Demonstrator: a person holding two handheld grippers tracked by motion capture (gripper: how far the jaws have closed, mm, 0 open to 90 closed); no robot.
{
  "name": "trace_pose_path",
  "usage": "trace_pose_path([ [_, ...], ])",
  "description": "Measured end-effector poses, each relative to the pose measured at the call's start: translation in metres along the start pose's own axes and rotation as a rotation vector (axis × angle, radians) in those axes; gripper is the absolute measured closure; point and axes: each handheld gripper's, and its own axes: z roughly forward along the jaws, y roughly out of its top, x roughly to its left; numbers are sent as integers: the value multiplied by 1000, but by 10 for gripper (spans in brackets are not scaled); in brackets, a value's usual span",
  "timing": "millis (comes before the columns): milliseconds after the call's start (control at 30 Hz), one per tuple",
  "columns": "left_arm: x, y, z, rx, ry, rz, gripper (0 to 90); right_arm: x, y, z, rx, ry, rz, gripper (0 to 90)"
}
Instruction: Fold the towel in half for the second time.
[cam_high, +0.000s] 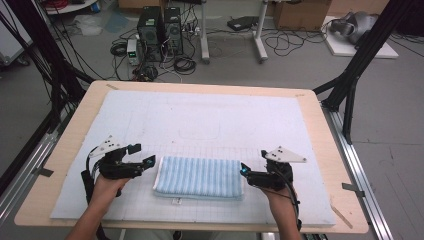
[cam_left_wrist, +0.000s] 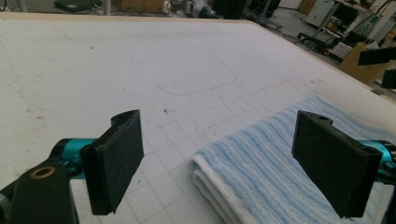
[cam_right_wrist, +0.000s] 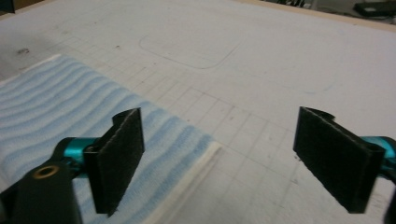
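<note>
A folded blue towel (cam_high: 198, 177) lies at lower centre of the worktop (cam_high: 320, 125). The left claw (cam_high: 148, 161) (jaws wide apart) points at its left end; the right claw (cam_high: 243, 170), equally spread, points at its right end, both hands held low.

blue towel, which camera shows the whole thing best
The high view: the folded blue towel lies there whole, all four edges visible, flat on the white mat between the left tongs and right tongs. The left gripper view gives just one folded corner with stacked layers; the right gripper view, a striped end with its white hem.
</note>
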Motion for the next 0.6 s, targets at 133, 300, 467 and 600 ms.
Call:
trace_pose_path([
  [133, -2, 1, -7, -30, -1, 13, 173, -6, -5, -14, -15, 11, -19, 113],
  [300, -3, 2, -18, -37, 3, 36, 179, -7, -9, -28, -36, -3, -28, 113],
  [467, -2, 2, -25, -47, 17, 42, 180, -6, -10, -33, -46, -7, -16, 113],
  [600, -1, 3, -28, -57, 24, 43, 181, -5, -10, -32, -44, -14, -23, 113],
])
